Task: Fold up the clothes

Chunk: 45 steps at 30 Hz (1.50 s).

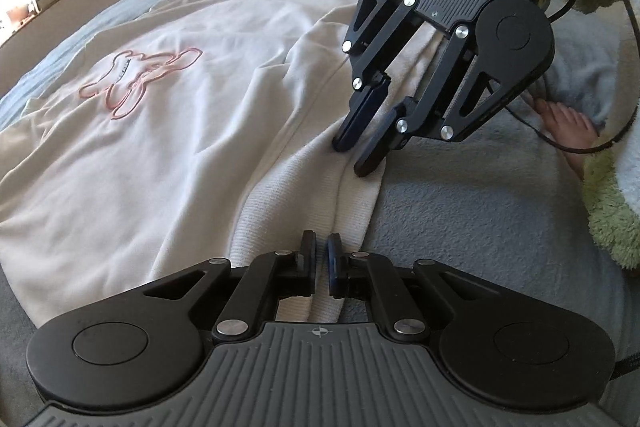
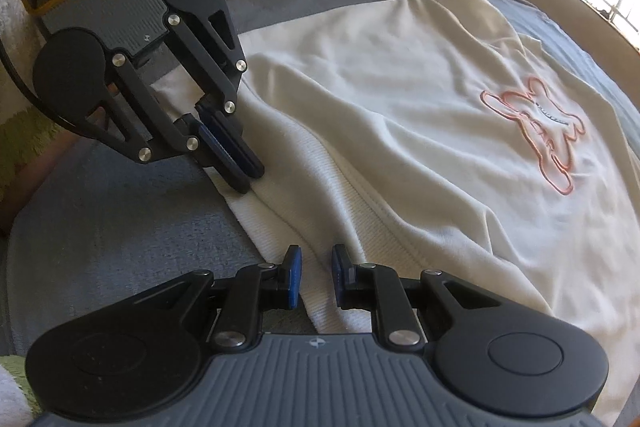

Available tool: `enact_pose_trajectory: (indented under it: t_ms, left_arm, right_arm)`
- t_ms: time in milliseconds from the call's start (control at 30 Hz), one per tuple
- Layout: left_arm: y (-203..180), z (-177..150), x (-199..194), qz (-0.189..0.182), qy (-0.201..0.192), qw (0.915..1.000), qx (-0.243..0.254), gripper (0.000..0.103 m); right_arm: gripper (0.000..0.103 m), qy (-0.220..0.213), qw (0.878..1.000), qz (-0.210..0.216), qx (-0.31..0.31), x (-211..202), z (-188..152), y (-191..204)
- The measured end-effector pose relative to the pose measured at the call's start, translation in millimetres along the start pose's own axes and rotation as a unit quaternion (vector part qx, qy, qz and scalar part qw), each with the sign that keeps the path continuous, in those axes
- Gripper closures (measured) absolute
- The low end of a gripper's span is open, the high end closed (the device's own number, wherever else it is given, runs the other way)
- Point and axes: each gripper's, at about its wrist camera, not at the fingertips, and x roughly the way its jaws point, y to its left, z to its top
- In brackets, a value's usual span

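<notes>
From the left wrist, the left tongs point(image 1: 322, 259) are pressed together on the ribbed hem point(image 1: 304, 187) of the cream sweatshirt point(image 1: 160, 115) spread on the grey bed point(image 1: 460, 211); a pinch that catches both layers should lift evenly. From the right wrist, the right tongs point(image 2: 316, 277) stand slightly spread astride that hem's soft ridge, not yet pinching.

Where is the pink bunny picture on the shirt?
The pink outline drawing sits on the chest of the cream sweatshirt spread on the grey bed cover, at the right of the right wrist view, far from both grippers at the ribbed hem.
</notes>
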Motion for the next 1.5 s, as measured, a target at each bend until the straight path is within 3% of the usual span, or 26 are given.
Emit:
enact_pose_trajectory:
  t_ms: [100,133,200,433,900,1100,1167,1233,1500]
  left_arm:
    - [1,1,1,-0.001,0.001,1.0000,-0.004,0.095]
    - [2,2,2,-0.003,0.001,1.0000,-0.007,0.094]
    - [4,3,1,-0.007,0.002,0.9999,-0.014,0.093]
    - [4,4,-3,-0.013,0.002,0.9998,-0.017,0.084]
    - [-1,4,-4,-0.009,-0.004,0.9999,-0.004,0.083]
    - [-8,2,1,0.007,0.002,0.9996,0.027,0.083]
    - [-7,2,2,0.004,0.001,0.9996,0.028,0.086]
    - [-5,1,1,-0.002,-0.005,0.9996,0.028,0.100]
    - [3,1,-10,-0.040,-0.012,0.9991,0.000,0.103]
  right_arm:
    - [0.089,0.000,1.000,-0.002,0.002,3,0,-2]
    - [0.098,-0.002,1.000,-0.004,0.005,3,0,-2]
    - [0.102,-0.004,1.000,-0.003,0.010,1,1,-4]
    - [0.103,-0.003,1.000,0.016,0.005,-5,2,-5]
    - [0.103,0.008,0.999,0.041,-0.005,-9,0,0]
    - [0.103,0.008,0.999,0.037,0.006,-6,-2,-3]
    - [0.102,0.005,0.999,0.036,0.013,-7,-2,-4]
    - [0.102,0.003,0.999,0.034,0.019,-8,-2,-6]
    - [0.102,-0.003,0.999,0.037,0.020,-10,-3,-8]
